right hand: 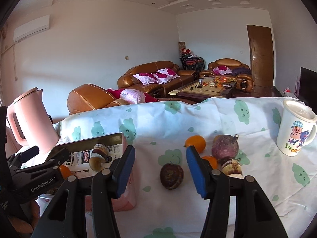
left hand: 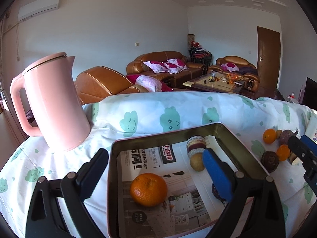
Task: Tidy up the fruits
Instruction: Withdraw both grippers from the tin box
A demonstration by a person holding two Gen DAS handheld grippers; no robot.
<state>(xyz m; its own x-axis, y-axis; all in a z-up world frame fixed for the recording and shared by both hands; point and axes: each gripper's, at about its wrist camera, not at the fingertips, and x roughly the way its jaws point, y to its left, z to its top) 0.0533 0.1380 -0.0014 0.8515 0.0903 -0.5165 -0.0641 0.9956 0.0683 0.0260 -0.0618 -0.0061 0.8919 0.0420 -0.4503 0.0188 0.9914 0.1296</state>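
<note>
My left gripper stands wide open over a pink-sided tin box lined with printed paper. An orange lies in the box between the fingers, untouched. Further in sit a tan fruit and a striped brown-and-white piece. My right gripper is open over the cloth, with a dark brown fruit lying between its blue pads, apart from both. Beyond it are two oranges, a purple fruit and another striped piece.
A pink kettle stands left of the box on the cloud-print cloth. A white cartoon mug stands at the table's far right. The table's far edge drops off toward brown sofas and a coffee table.
</note>
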